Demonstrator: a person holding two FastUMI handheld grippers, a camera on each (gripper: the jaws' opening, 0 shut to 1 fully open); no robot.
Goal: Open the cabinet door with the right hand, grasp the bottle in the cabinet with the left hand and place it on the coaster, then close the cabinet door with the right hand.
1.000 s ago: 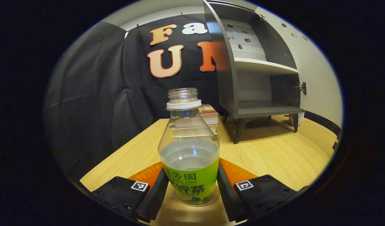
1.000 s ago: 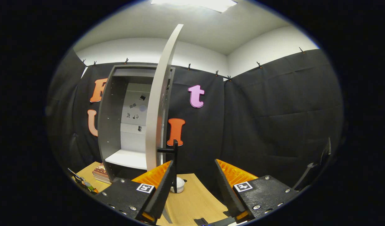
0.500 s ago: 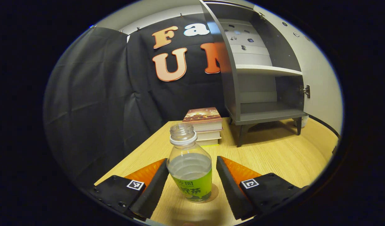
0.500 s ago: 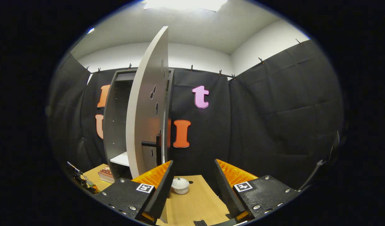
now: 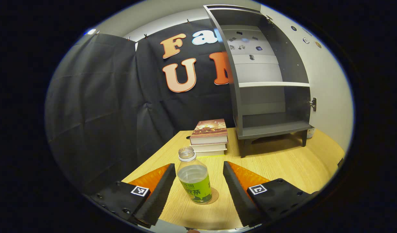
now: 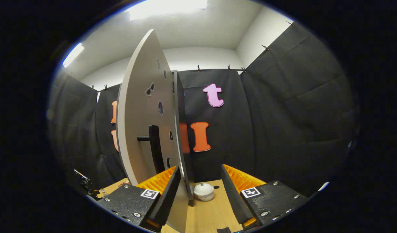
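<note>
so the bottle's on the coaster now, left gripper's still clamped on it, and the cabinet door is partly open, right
Not quite: the left gripper is open, its fingers standing apart from the bottle on either side, as the left gripper view shows. The rest holds: the bottle stands on the coaster, and the cabinet door is partly open in the right gripper view.

Bright ceiling panels point(image 6: 167, 6) glare at twelve o'clock in the right gripper view — a second strip at ten. Both views are sharp at centre, bowed toward the rims. The cabinet point(image 5: 266, 81) throws a soft shadow on the table point(image 5: 282, 161) — four o'clock.
</note>
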